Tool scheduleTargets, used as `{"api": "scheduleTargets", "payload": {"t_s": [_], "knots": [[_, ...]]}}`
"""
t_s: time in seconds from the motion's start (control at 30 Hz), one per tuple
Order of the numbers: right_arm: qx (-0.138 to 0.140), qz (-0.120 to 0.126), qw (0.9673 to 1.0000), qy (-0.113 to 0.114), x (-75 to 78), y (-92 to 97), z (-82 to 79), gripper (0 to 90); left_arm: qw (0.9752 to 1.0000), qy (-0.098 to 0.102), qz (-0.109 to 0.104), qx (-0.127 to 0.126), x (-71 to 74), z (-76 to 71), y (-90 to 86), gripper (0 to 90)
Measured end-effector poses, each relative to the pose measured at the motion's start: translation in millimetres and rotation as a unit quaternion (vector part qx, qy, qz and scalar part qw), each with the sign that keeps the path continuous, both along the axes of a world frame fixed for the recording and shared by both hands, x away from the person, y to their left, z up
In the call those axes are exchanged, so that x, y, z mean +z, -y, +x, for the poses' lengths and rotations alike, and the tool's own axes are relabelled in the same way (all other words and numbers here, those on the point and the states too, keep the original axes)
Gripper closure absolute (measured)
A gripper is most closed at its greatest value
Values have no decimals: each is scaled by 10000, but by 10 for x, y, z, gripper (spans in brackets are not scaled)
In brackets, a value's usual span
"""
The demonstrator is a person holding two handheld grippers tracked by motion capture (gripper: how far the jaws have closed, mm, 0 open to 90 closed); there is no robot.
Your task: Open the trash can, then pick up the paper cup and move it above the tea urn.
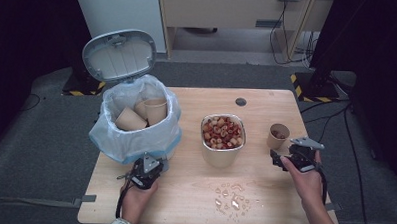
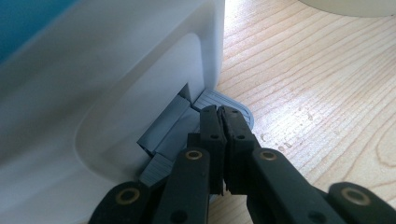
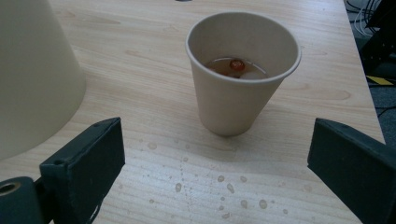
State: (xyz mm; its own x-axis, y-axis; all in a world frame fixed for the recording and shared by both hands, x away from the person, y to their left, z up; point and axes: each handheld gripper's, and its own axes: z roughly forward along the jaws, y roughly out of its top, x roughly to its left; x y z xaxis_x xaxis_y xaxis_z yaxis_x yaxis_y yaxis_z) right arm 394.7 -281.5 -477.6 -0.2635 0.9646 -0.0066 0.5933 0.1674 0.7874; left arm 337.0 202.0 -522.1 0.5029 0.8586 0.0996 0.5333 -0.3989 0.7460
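Work in hand: paper cups are being cleared from the table (image 1: 267,102) into the lined bin (image 1: 135,135) at the near left, judging from how things lie.
Done so far: two paper cups (image 1: 142,115) are seen inside the bin's bag, lying tilted against each other, and the lid (image 1: 119,54) is stood up at the far side.
Left to do: one paper cup (image 3: 242,70) is not yet picked up; it would have to be gripped and carried left across the table to the bin.
Paper cup, place: it is stood upright at the right side of the table, right of the steel bowl (image 1: 222,139) and well apart from the bin.
Paper cup, look: plain tan paper, a rolled rim, tapered toward the base; a little liquid with a red piece and pale pieces is seen at its bottom.
Right gripper (image 3: 215,163): the jaws are held wide with nothing between them, aimed at the cup from the near side, not touching it.
Left gripper (image 2: 225,126): the jaws are pressed together at the grey pedal (image 2: 219,105) at the bin's foot; nothing is clamped between them.
Table surface: drops of water (image 1: 232,195) are scattered near the front edge, and more are seen before the cup.
Bowl contents: red and pale round pieces are heaped to the rim.
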Motion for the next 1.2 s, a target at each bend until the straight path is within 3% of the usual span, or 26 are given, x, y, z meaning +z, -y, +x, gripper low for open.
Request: {"api": "scheduleTargets", "payload": {"t_s": [0.17, 0.47, 0.93, 1.2], "knots": [[21, -65, 10000, 8, 141, 28, 69, 52, 10000, -7, -5, 2, 1, 2, -1, 872], [-102, 58, 9999, 72, 205, 73, 114, 59, 10000, -8, -17, -3, 0, 4, -2, 872], [-210, 257, 9993, 161, 43, 64, 179, 54, 10000, -15, -47, -3, -1, 6, -6, 872], [-330, 243, 9990, 190, -149, 37, 231, 50, 10000, -16, -53, -5, -1, 7, -7, 871]]}}
